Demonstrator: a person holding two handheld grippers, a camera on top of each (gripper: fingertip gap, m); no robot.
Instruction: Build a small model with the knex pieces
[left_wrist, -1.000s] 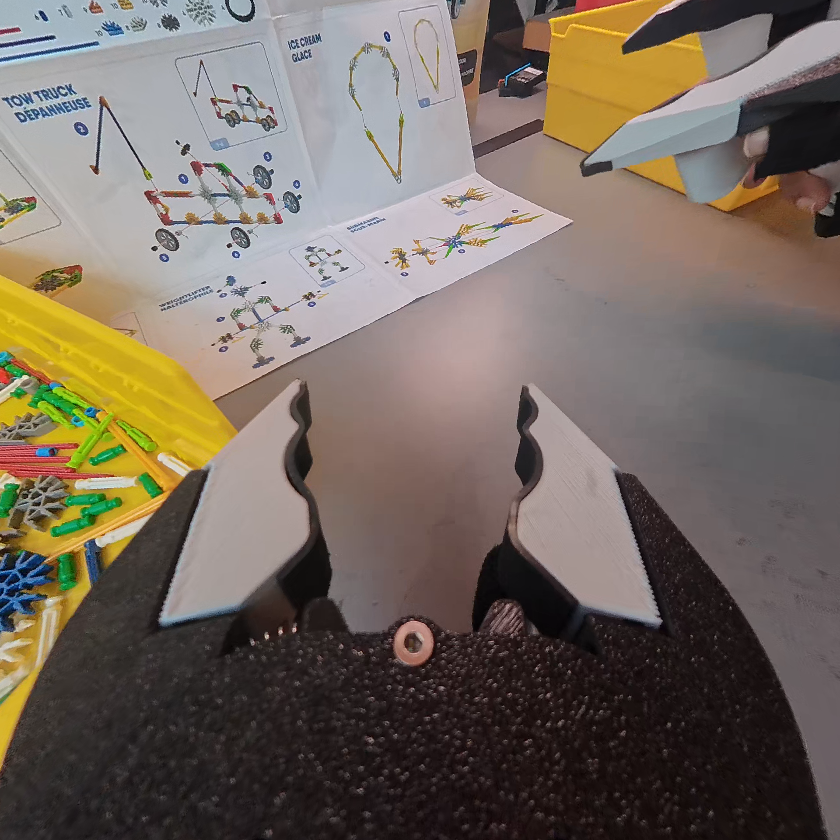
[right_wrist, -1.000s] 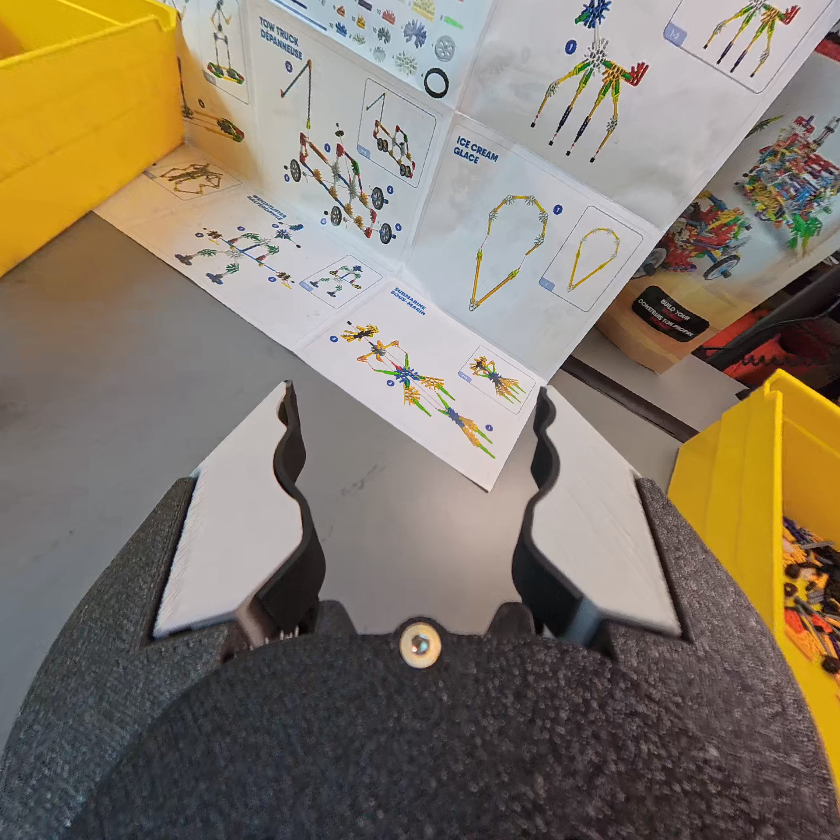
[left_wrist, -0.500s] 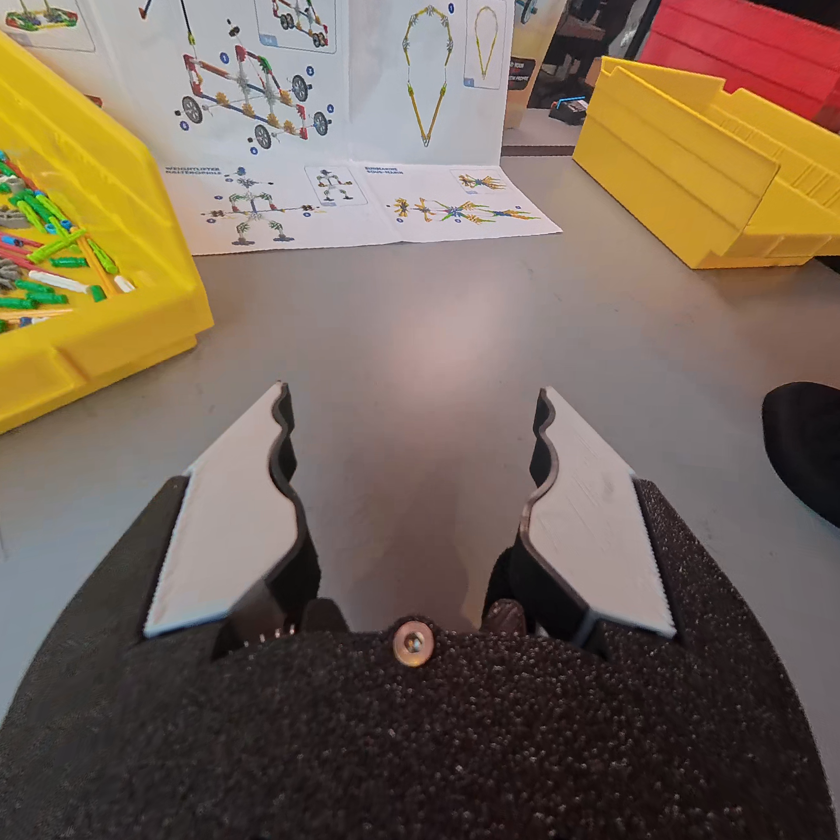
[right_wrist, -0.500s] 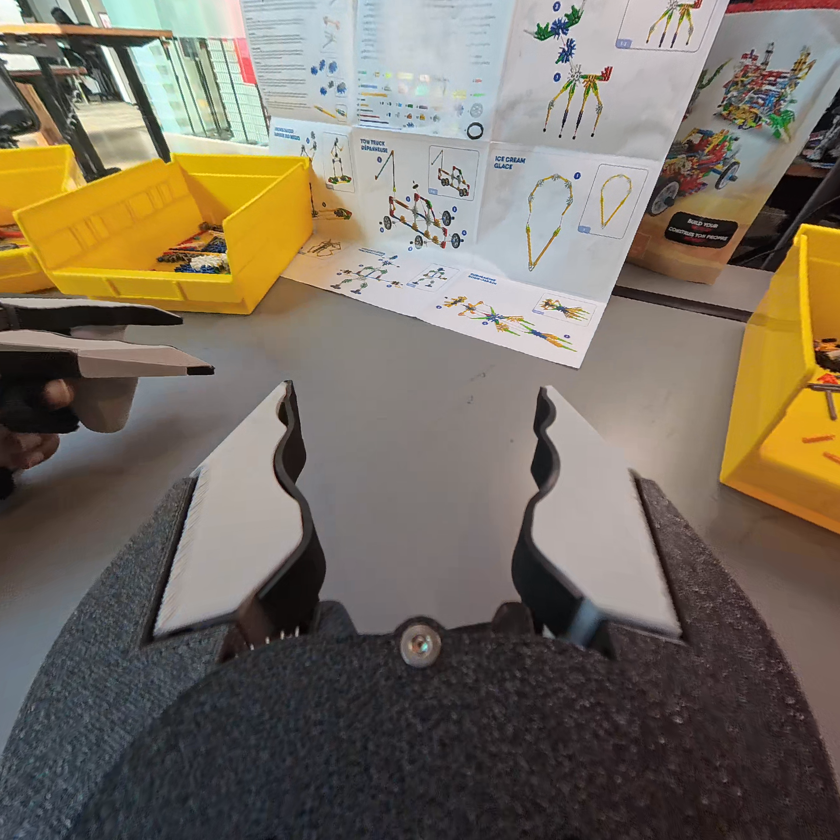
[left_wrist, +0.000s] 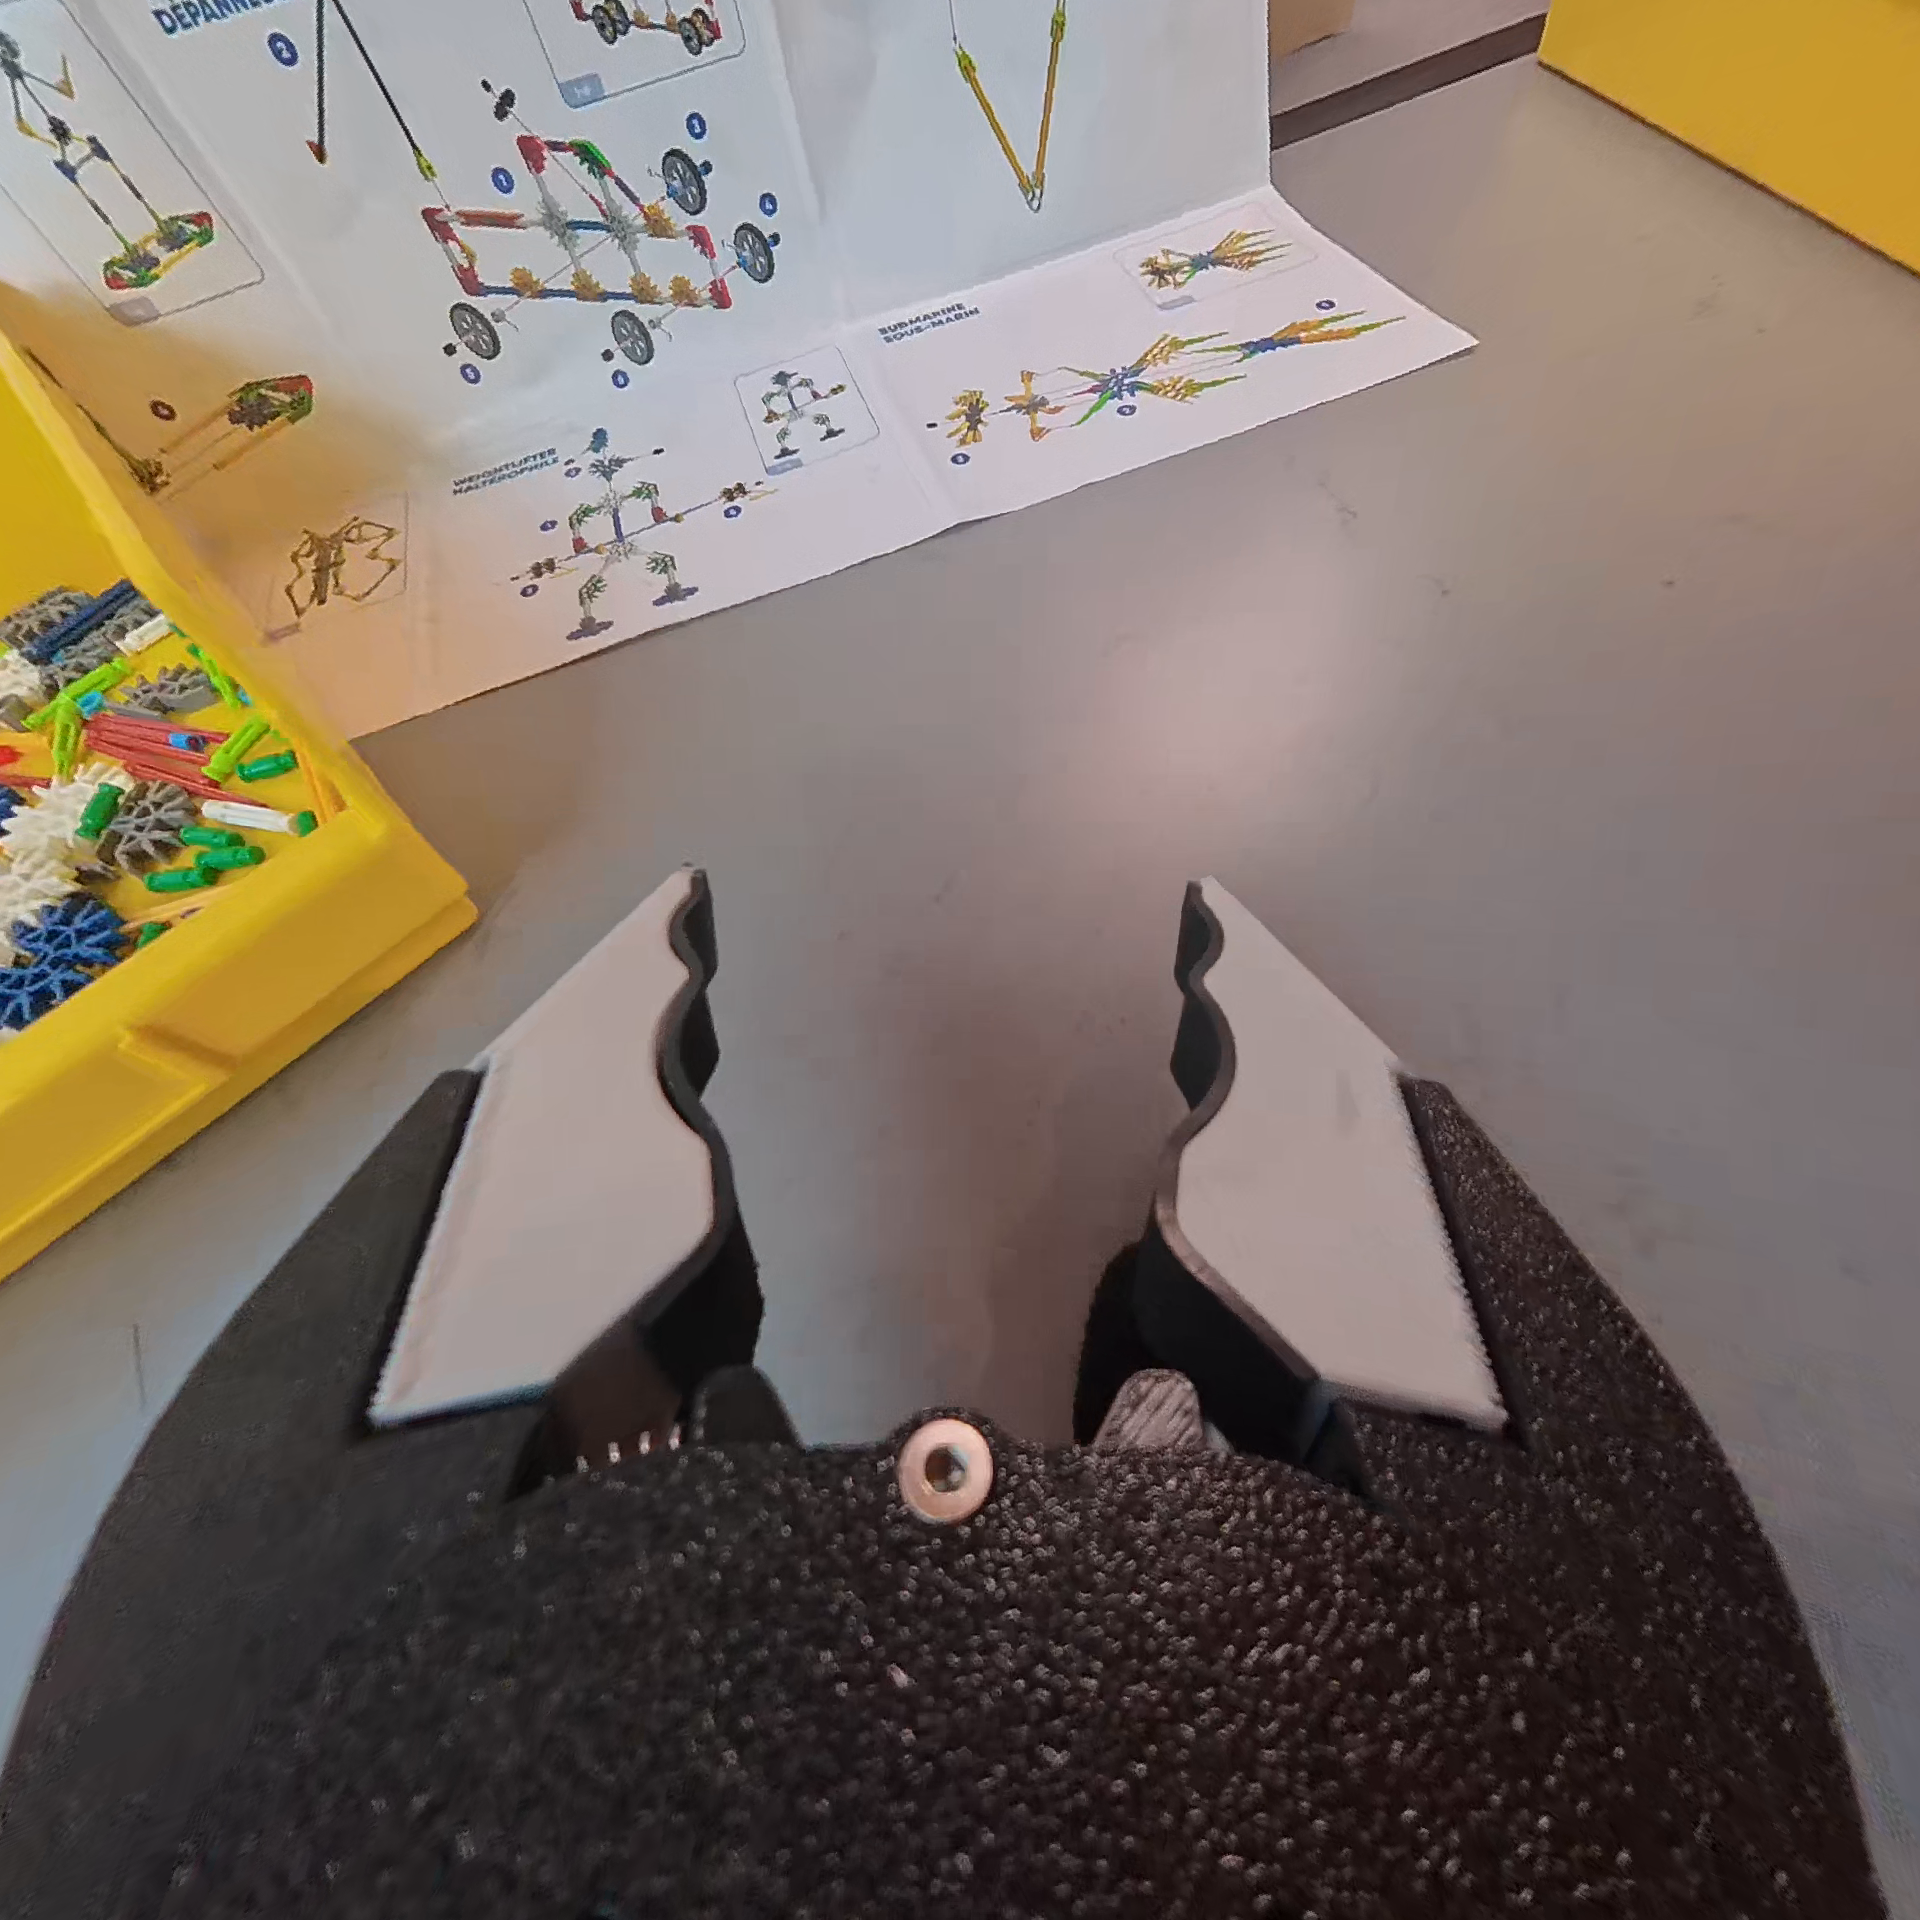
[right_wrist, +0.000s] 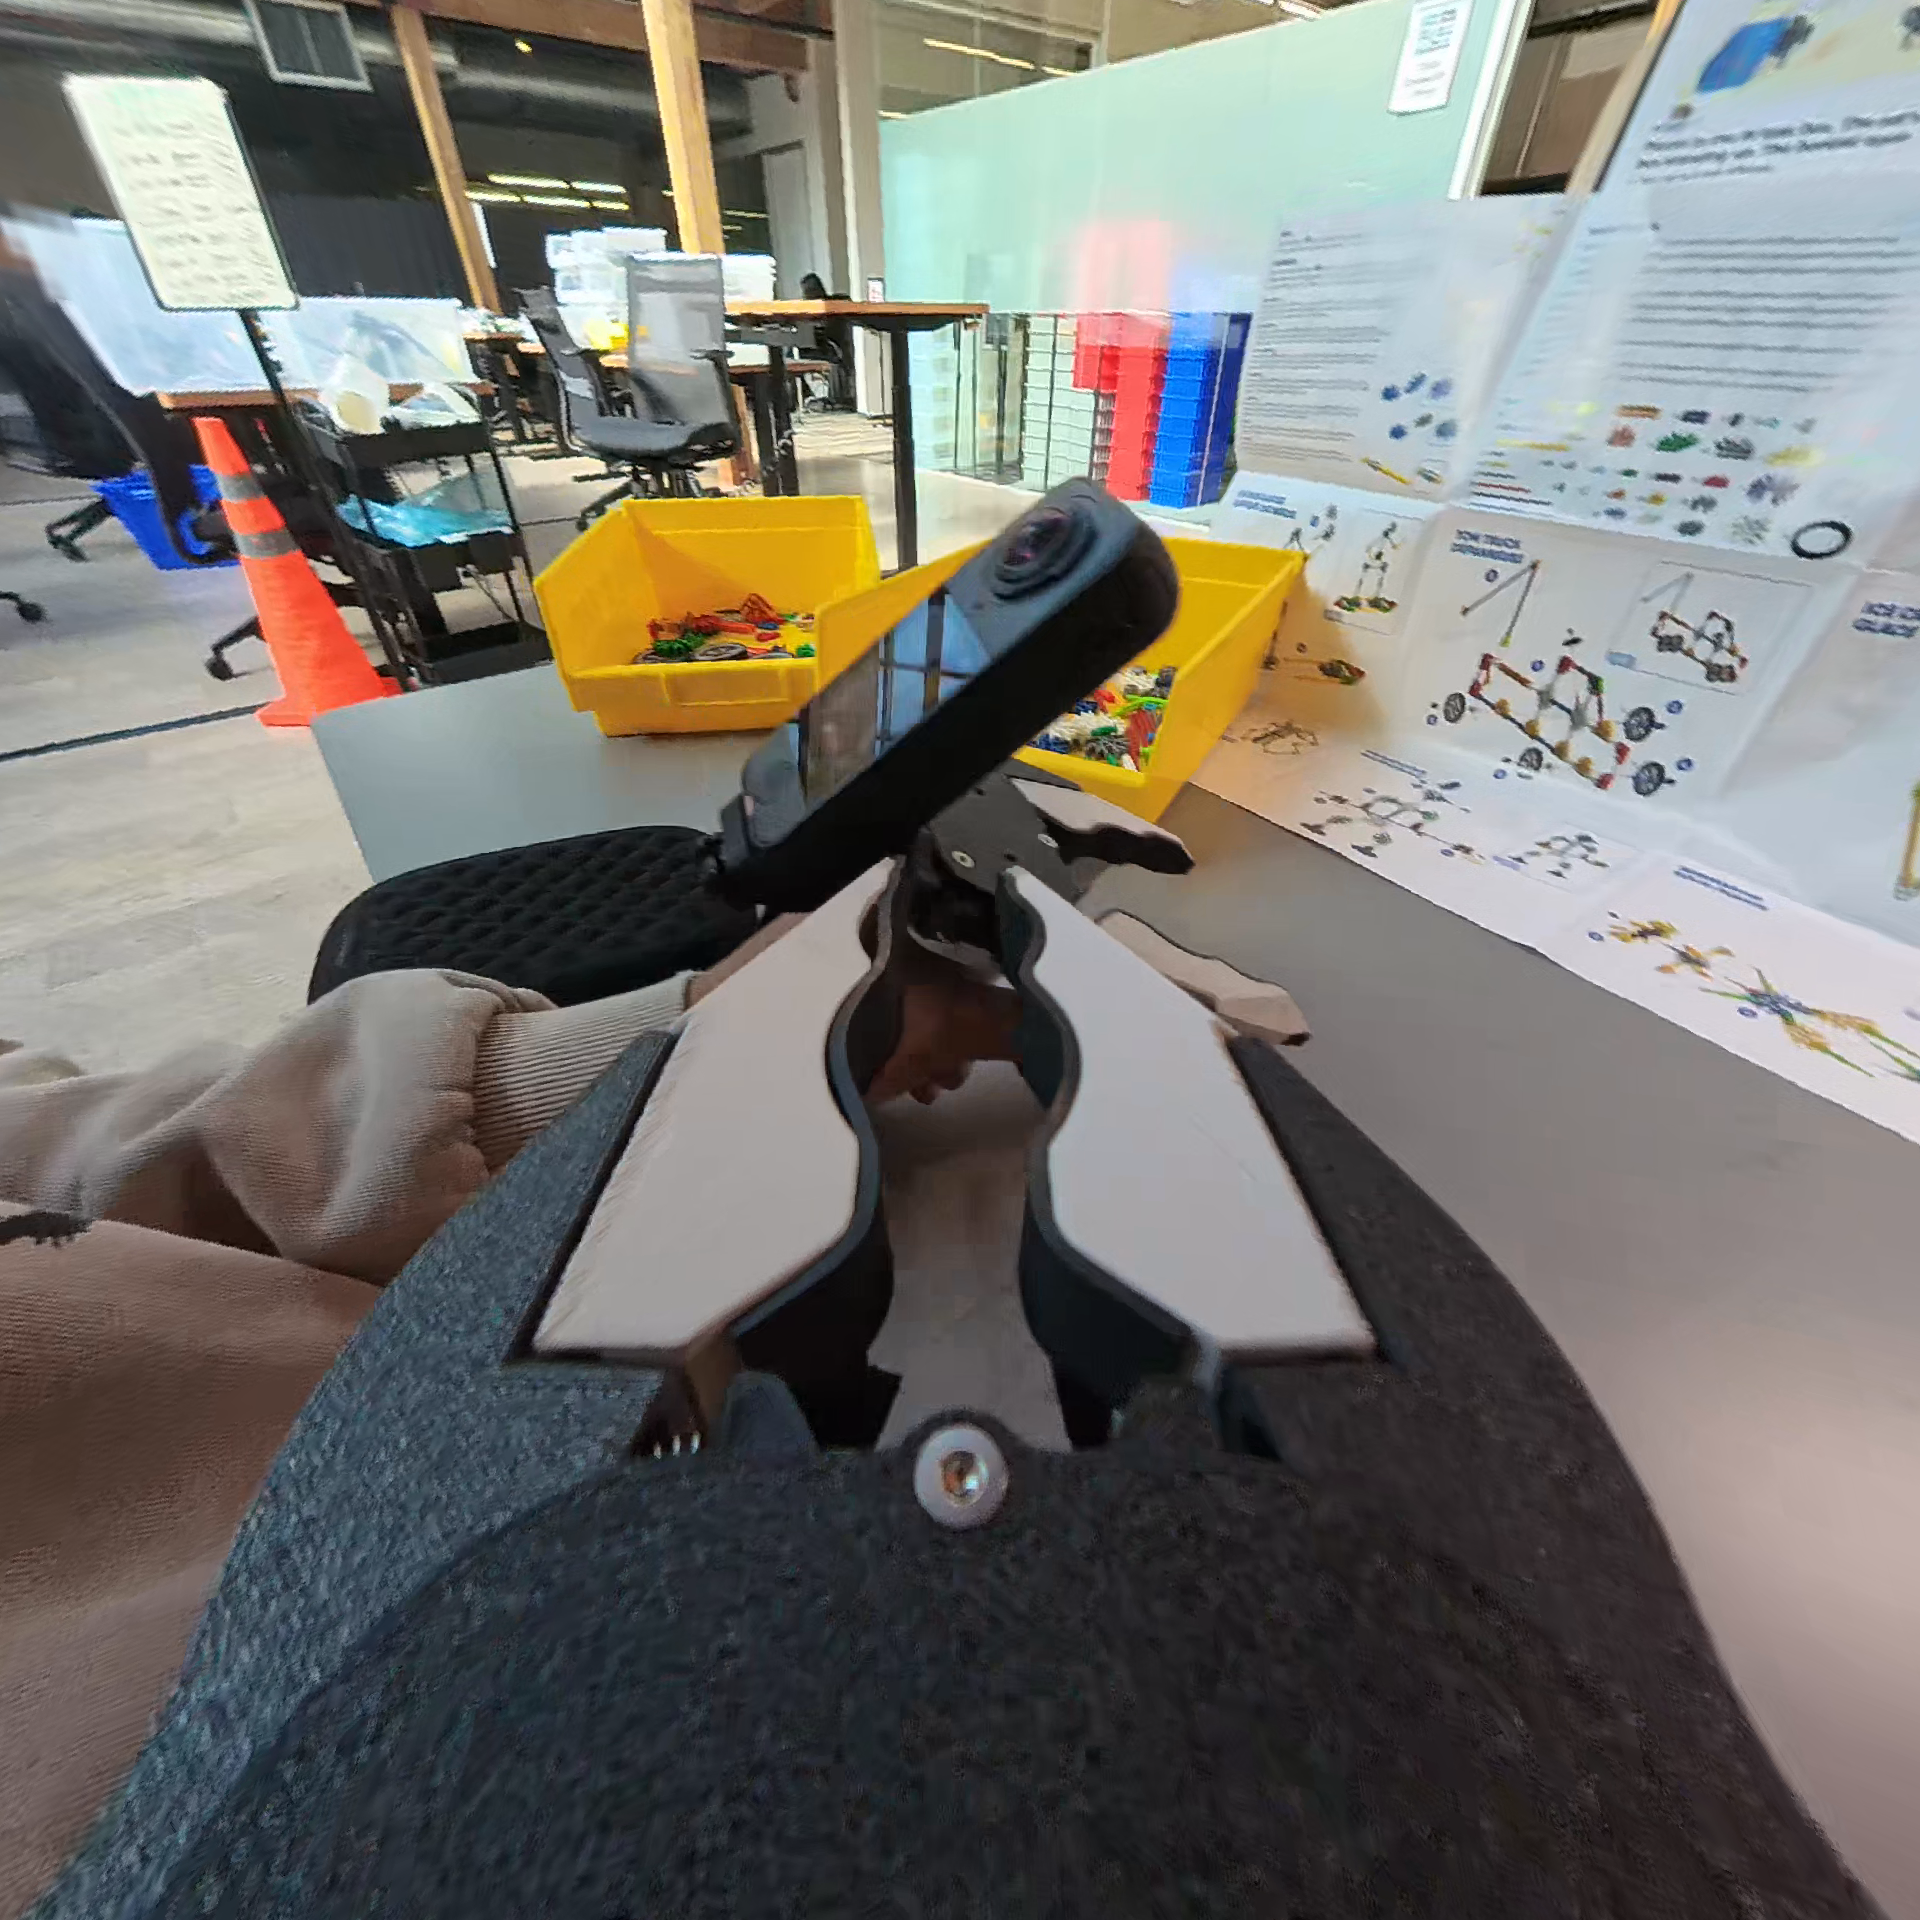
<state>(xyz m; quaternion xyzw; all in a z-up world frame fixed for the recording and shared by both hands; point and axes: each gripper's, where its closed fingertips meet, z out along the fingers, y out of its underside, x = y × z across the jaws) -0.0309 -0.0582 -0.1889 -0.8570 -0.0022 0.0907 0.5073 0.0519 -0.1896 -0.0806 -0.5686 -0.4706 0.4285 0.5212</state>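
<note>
The grey table (left_wrist: 1403, 790) carries everything in the left wrist view. A white instruction sheet (left_wrist: 831, 343) stands folded at its far edge, the lower flap lying flat on the top with its long axis running left to right. A yellow bin (left_wrist: 239, 997) sits at the left, just beside the sheet, with rods and snowflake-shaped connectors (left_wrist: 114, 821) piled inside. The corner of another bin (left_wrist: 1766, 114) shows at the far right.

The left gripper (left_wrist: 940, 904) hangs over bare table, jaws spread wide and empty, pointing toward the sheet; the near bin is closest, off its left finger.

In the right wrist view, the right gripper (right_wrist: 940, 883) has its jaws nearly together with a narrow gap at the tips, and nothing between them. It points at the left gripper (right_wrist: 1174, 925), which lies just ahead with a black camera (right_wrist: 966, 686) tilted up and to the right. A beige sleeve (right_wrist: 291, 1122) reaches in from the left. Two yellow bins (right_wrist: 707, 623) stand beyond, and an orange cone (right_wrist: 281, 603) on the floor.
</note>
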